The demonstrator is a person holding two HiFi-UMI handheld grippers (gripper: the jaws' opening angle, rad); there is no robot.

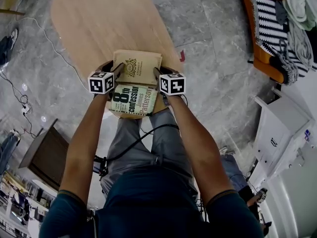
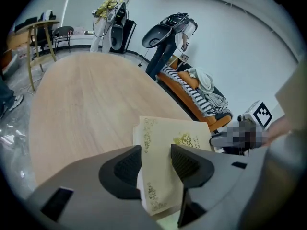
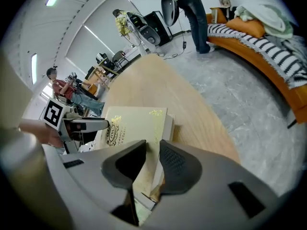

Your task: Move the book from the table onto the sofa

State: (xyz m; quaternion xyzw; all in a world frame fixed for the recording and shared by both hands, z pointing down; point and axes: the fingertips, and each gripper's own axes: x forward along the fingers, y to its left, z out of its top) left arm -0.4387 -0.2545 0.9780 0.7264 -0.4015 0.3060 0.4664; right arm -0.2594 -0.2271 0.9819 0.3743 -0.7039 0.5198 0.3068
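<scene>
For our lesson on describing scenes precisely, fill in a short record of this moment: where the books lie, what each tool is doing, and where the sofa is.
cream book: flat on the wooden table, at its near end
green book: against the cream book, on the person's side
left tool: jaws wide, astride the cream book's left edge
right tool: jaws narrower, pads seemingly touching its right edge
sofa: orange, off to the right, apart from the table
</scene>
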